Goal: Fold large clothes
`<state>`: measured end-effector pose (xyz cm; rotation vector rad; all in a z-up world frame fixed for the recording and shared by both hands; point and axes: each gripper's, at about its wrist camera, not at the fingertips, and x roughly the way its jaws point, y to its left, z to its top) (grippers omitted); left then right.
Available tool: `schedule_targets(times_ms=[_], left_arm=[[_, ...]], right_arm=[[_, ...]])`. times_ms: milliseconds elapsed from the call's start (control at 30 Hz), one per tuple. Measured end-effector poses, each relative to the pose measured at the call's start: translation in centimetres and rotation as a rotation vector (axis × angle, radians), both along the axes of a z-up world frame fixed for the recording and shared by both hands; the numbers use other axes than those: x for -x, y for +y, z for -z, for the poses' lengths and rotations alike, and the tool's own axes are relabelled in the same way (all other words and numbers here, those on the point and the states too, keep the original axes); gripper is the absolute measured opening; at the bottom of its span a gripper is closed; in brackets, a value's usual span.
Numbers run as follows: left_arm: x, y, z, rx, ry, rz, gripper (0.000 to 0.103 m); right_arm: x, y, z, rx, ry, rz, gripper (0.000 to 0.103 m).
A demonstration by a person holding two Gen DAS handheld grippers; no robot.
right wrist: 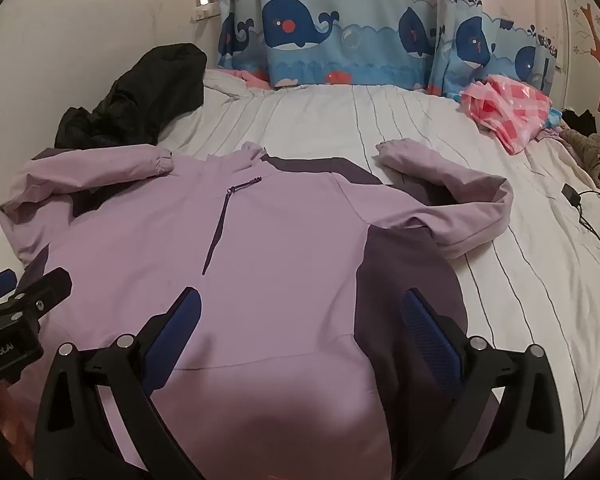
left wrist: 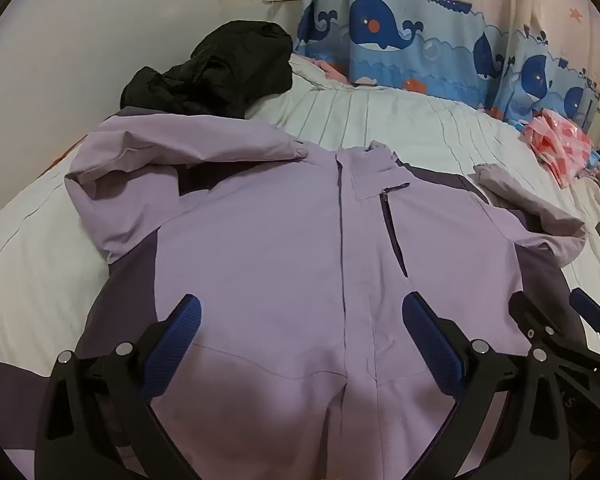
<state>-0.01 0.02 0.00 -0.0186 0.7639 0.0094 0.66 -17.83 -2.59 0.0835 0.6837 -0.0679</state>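
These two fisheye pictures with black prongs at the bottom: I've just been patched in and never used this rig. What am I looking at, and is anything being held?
Each picture comes from a camera mounted on a hand-held gripper, looking forward along its two blue-padded jaws. The first is the left gripper, the second the right gripper; each also shows at the edge of the other's view. Both hover with jaws wide open, holding nothing.

Below them a lilac jacket lies front up on a white striped bed, zipped, both sleeves bent inward. Farther back lie a black garment, by the wall, and a pink checked plastic bag, beneath a whale-print curtain.
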Motion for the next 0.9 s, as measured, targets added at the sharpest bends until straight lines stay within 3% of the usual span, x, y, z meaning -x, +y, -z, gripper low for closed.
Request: schedule_targets(times_ms=[267,533,900], left_arm=[[-0.2,-1.1,0.8,-0.048,0.025,0.03,0.097],[-0.8,-0.2,2.2,0.042,0.127,0.047,0.096],[-1.4,0.3,2.8,0.12,0.165,0.06,0.096]], right_arm=[[0.0,0.2,0.2,0.024,0.011,-0.004,0.097],[0.3,0.6,0.4,0.062,-0.002,0.001,0.097],[0.2,1.0,0.4,0.059,0.004,-0.008,0.097]])
